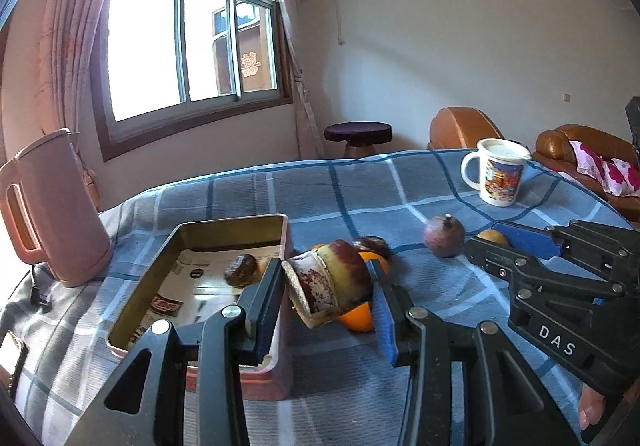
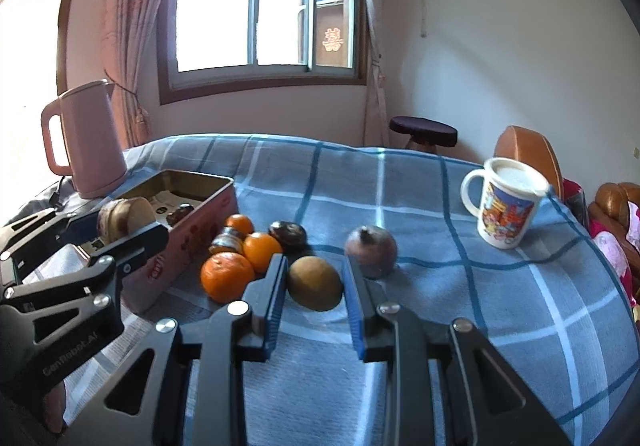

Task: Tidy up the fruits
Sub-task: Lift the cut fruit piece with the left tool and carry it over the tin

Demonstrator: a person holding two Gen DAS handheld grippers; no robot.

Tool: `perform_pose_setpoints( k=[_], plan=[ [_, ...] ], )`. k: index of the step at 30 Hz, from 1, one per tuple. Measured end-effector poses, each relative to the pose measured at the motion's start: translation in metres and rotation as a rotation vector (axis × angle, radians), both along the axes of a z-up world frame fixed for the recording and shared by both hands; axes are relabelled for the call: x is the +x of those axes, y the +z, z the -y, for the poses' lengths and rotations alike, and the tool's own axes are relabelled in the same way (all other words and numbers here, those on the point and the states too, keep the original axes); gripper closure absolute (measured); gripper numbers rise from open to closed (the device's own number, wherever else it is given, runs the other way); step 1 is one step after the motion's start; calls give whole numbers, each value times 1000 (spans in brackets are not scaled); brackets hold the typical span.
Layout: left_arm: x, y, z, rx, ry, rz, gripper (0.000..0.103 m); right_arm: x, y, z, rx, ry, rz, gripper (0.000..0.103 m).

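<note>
left gripper was clamped on a cut purple-and-green fruit piece, held above the tin's right rim. right gripper was open, fingers either side of a brown fruit lying on the blue checked table, contact unclear. three oranges sat just left of it beside the tin; a purple round fruit just behind. mug near the far right edge, pink kettle at the far left corner.

Blue plaid tablecloth; pink kettle; orange tangerines; white cartoon-print mug; blue-padded black tongs.
</note>
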State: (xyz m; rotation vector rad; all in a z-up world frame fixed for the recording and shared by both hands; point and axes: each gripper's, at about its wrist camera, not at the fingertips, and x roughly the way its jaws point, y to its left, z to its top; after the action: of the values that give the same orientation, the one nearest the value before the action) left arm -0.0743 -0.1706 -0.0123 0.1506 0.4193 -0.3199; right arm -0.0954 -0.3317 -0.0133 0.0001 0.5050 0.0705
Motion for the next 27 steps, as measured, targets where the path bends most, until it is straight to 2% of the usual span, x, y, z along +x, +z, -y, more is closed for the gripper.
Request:
perform_pose_setpoints(
  k=[19, 27],
  plan=[
    [39, 8, -58, 39, 112, -18, 60, 43, 18, -63, -26, 139, -8, 73],
    [53, 10, -81, 32, 144, -21, 60, 59, 21, -87, -32, 182, -14, 73]
  ],
)
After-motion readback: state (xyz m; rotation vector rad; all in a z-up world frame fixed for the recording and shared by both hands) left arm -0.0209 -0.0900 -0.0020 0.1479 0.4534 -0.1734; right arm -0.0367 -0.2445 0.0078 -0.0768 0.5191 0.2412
